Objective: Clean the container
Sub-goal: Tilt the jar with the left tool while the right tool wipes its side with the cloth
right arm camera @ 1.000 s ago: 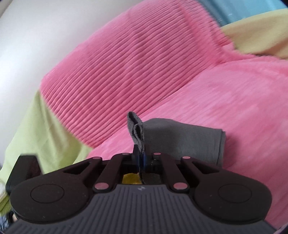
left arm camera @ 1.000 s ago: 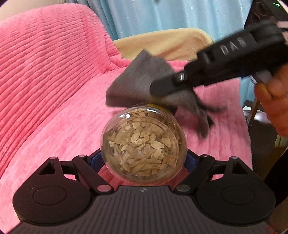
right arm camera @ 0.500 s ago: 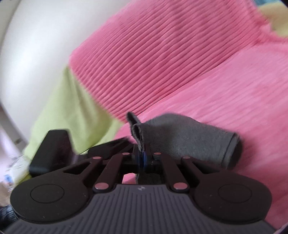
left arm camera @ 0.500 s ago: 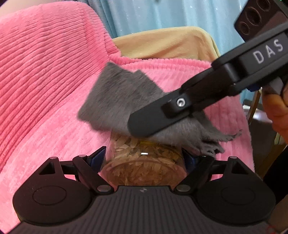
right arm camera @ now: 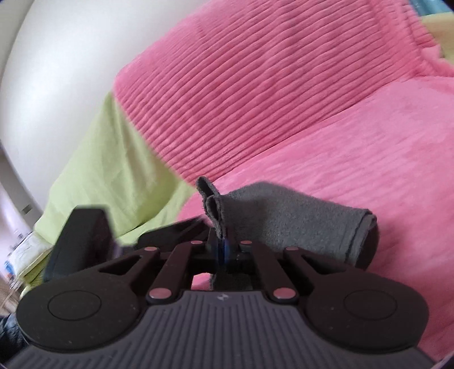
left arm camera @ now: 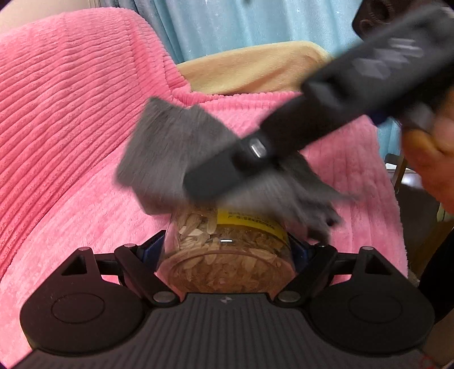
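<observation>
A clear plastic jar [left arm camera: 227, 252] full of pale seeds, with a yellow label, sits clamped between the fingers of my left gripper [left arm camera: 227, 249]. A grey cloth [left arm camera: 176, 153] lies draped over the jar's upper side, blurred by motion. My right gripper [left arm camera: 215, 178] comes in from the upper right, shut on that cloth and pressing it onto the jar. In the right wrist view, the right gripper [right arm camera: 222, 247] pinches a fold of the grey cloth [right arm camera: 283, 215], which hangs out to the right. The jar is hidden there.
A pink ribbed blanket [left arm camera: 71, 119] covers the sofa behind and below the jar. A beige cushion [left arm camera: 249, 68] and blue curtain [left arm camera: 255, 22] stand at the back. A hand [left arm camera: 425, 159] holds the right gripper. A green cover [right arm camera: 107, 159] lies left of the blanket.
The jar has tilted from showing its round base to showing its side and yellow label. The right gripper has dragged the cloth down onto the jar and keeps sweeping across it.
</observation>
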`<state>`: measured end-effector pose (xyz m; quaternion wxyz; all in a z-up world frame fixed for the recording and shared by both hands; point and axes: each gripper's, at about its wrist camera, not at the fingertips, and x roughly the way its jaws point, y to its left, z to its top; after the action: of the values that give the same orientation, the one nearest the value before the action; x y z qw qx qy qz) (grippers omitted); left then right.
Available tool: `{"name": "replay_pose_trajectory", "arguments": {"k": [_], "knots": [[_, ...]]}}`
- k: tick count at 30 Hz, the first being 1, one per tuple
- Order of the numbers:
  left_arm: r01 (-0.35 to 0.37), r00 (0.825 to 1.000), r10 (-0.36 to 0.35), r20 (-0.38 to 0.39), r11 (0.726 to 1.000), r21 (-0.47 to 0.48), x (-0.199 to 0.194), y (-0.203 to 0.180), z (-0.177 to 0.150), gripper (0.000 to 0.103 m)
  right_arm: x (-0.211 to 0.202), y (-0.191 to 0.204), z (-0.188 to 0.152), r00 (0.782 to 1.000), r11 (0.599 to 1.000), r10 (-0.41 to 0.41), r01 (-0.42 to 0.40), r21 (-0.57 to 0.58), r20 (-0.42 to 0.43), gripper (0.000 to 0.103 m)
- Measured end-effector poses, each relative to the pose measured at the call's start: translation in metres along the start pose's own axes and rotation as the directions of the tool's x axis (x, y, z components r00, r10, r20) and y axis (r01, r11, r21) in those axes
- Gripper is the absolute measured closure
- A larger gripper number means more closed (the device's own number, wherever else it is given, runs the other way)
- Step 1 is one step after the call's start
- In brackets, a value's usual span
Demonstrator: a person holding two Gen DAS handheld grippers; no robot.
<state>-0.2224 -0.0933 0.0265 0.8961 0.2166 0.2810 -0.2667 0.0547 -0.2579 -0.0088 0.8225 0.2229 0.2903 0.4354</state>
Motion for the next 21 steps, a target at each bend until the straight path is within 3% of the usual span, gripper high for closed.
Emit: {"name": "replay_pose_trajectory", "arguments": {"k": [3,6,8,10,13,15,17,18,21], "knots": [[-0.004,1.000,0.004,0.007,1.000,0.009,0.007,0.010,0.002,0.018,0.000,-0.008,0.004,0.998,0.998,-0.051,0.049,0.049,0.037,0.100],[0.002,1.000,-0.002,0.007,1.000,0.001,0.010,0.016,0.000,0.018,0.010,0.004,-0.003,0.996,0.996,0.078,-0.076,0.048,-0.035,0.100],[0.003,1.000,-0.003,0.003,1.000,-0.001,0.038,0.043,-0.002,0.018,0.013,0.011,-0.006,0.993,0.995,0.102,-0.101,0.006,-0.067,0.102],[0.008,1.000,-0.008,0.000,1.000,-0.018,0.048,0.056,-0.003,0.018,0.010,0.008,0.000,0.998,0.999,0.046,-0.046,-0.005,-0.037,0.102],[0.074,0.997,-0.074,0.005,0.987,-0.145,0.044,0.070,-0.004,0.018,0.002,-0.002,0.010,0.997,0.998,-0.068,0.068,0.016,0.026,0.102],[0.142,0.990,-0.144,0.010,0.955,-0.262,0.044,0.086,-0.008,0.017,-0.002,-0.007,0.009,0.997,0.997,-0.070,0.069,0.038,0.036,0.102],[0.177,0.983,-0.180,0.021,0.924,-0.340,0.042,0.094,-0.013,0.017,-0.006,-0.006,0.007,0.997,0.997,-0.065,0.063,0.036,0.033,0.102],[0.177,0.983,-0.181,0.022,0.921,-0.347,0.041,0.096,-0.015,0.018,0.001,-0.004,0.009,0.997,0.997,-0.072,0.071,0.024,0.034,0.102],[0.091,0.996,-0.093,0.003,0.974,-0.209,0.042,0.082,-0.016,0.018,-0.002,-0.005,0.010,0.995,0.995,-0.092,0.091,0.029,0.047,0.101]]}}
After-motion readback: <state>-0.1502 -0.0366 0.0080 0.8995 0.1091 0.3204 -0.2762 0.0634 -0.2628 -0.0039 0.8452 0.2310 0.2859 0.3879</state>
